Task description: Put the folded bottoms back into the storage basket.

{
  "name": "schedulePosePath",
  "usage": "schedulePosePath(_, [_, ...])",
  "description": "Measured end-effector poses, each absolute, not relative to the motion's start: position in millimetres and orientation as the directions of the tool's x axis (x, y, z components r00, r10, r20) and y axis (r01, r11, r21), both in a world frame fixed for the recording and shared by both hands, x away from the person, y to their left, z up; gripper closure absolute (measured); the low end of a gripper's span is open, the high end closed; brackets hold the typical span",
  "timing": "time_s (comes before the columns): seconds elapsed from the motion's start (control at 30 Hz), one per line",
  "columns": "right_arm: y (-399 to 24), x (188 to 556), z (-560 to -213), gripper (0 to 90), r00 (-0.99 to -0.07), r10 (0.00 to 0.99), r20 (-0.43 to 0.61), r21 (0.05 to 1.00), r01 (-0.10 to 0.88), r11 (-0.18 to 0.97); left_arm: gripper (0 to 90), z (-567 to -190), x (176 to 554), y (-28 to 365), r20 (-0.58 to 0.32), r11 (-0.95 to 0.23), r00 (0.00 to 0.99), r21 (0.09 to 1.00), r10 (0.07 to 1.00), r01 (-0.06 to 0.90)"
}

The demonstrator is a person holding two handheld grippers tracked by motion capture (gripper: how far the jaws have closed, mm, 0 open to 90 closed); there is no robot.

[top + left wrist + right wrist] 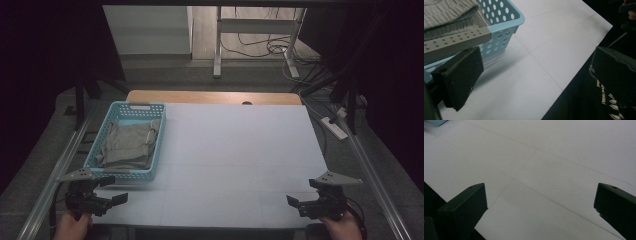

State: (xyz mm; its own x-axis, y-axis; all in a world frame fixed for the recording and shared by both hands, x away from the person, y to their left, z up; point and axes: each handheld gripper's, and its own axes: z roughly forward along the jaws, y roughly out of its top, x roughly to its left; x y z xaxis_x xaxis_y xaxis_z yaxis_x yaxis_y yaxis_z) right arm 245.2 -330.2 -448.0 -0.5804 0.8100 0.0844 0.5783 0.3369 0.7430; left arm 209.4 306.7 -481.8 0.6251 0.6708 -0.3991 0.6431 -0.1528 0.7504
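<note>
We held the left gripper (117, 199) wide just beside the blue basket (156, 150) of folded grey cloth (127, 145), our right gripper (295, 202) wide over the bare white table (235, 145)

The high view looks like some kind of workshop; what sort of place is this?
Probably a lab or test room: a white table on a metal frame, loose cables across the floor, and dark curtains around.

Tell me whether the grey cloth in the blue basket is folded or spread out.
Folded. The grey cloth lies in stacked layers inside the blue basket, and the left gripper view shows its layered folded edges above the basket's rim.
</note>
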Motion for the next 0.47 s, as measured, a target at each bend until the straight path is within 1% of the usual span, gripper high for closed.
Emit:
schedulePosePath(0.27, [-338.0,235.1,-447.3,0.0,-0.540,0.839,0.069,0.722,0.607,0.331,0.0,-482.0,208.9,307.7,-0.402,-0.146,0.622,0.751,0.672,0.644])
schedulePosePath(0.47, [-339.2,234.5,-448.0,0.0,-0.535,0.842,0.061,0.717,0.611,0.336,0.0,-481.5,209.5,306.6,-0.401,-0.146,0.622,0.752,0.673,0.643])
